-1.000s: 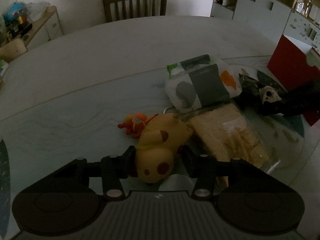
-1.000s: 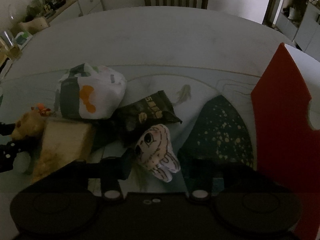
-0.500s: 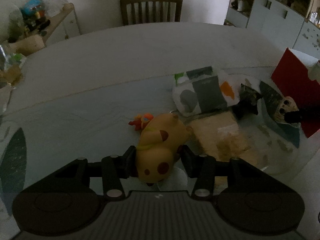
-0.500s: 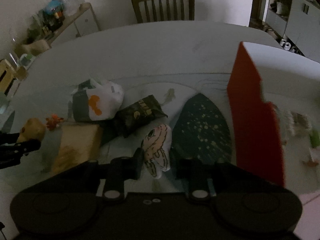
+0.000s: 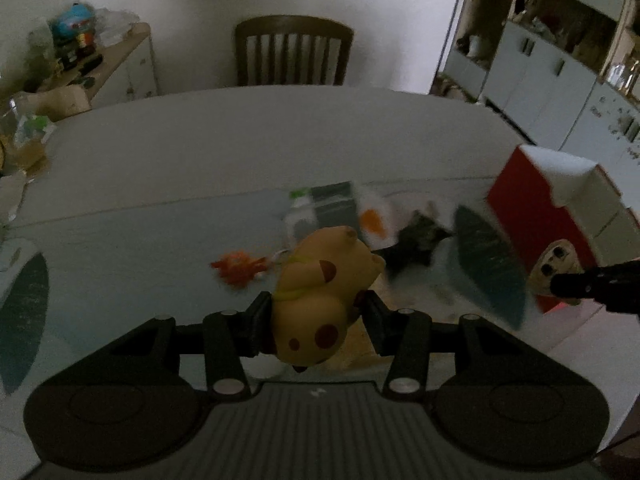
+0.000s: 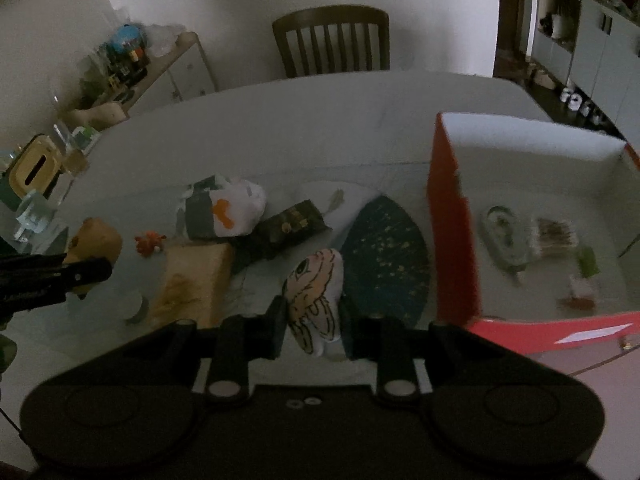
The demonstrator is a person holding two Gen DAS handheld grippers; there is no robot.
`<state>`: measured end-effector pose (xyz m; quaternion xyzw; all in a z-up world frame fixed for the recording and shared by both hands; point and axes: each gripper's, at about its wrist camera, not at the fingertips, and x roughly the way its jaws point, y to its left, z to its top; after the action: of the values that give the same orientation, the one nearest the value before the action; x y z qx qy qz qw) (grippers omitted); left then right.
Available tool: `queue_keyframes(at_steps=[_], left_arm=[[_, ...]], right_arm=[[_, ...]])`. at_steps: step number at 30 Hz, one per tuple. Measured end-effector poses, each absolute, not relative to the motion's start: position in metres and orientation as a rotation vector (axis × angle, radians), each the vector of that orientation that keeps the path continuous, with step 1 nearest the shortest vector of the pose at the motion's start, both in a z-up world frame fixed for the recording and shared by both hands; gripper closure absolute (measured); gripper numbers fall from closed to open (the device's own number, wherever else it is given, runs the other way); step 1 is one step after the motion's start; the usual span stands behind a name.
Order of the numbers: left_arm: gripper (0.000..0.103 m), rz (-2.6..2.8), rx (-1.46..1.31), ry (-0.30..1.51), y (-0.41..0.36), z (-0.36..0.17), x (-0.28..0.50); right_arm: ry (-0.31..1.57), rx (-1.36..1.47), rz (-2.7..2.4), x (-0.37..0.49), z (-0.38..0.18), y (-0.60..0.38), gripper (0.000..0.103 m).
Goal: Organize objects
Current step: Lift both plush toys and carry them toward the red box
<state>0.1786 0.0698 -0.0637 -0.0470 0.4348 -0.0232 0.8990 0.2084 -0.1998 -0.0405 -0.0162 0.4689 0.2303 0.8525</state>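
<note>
You are clamping the yellow plush toy between the pads of your left gripper, and it is hanging clear of the table, off the glass surface. In your right gripper you are squeezing the white plush toy, the one with dark line drawing on it, and its jaws are pressing on both of its sides.

The red box is sitting open at the table's right edge, just to the right of the white toy. Several small items are lying on the box's pale floor, too blurred to name.

Toward the middle of the table, the white printed bag is resting against the dark snack packet, and the tan packet is lying nearer to you, just in front of the bag. The small orange toy is sitting left of the tan packet, apart from it. A dark speckled fan shape is showing on the tabletop between the snack packet and the box.

A wooden chair is standing at the table's far edge.
</note>
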Motion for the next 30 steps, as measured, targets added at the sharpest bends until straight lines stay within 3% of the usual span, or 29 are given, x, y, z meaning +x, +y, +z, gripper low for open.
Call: queue_keyframes(at_steps=[30], left_arm=[[0.055,-0.232,0.024,0.854,-0.166,-0.038,0.216]], right_arm=[[0.887,-0.009,0.452,0.244,-0.017,-0.368,0.076]])
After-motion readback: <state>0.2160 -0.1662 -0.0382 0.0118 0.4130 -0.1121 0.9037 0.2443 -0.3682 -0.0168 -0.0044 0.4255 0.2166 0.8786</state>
